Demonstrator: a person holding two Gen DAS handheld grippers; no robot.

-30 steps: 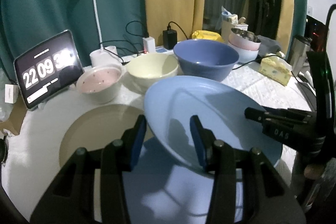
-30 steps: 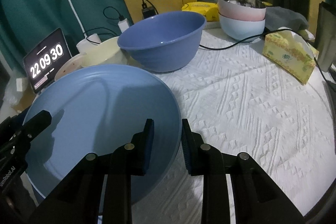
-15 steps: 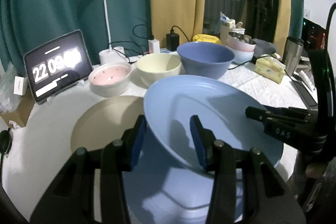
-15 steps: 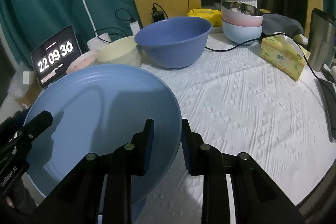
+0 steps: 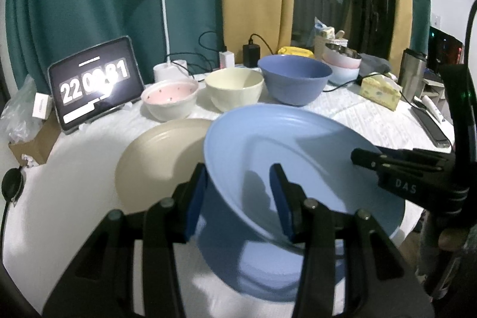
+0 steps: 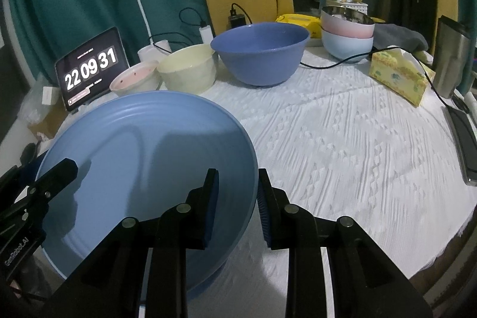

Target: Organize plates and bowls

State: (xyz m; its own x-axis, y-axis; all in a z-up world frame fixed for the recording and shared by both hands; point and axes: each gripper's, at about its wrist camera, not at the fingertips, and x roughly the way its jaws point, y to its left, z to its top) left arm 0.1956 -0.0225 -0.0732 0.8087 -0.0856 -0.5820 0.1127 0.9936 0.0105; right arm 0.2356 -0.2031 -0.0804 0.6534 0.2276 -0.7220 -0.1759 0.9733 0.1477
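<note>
L gripper + R gripper: both clamped on blue plate rim | I've raised it vs 1 s ago; hangs tilted just R of beige plate | next: stack it there.

Right gripper has its jaws pinched on the near rim of the light blue plate, one finger inside the dish, one outside. The left gripper reaches onto the plate from the opposite side, though I can't tell if it's closed. Plate's tilted up off the white textured surface. Behind it sit a pink bowl, cream bowl and big blue bowl in a row, with a tablet clock reading 22 09 31.
</note>
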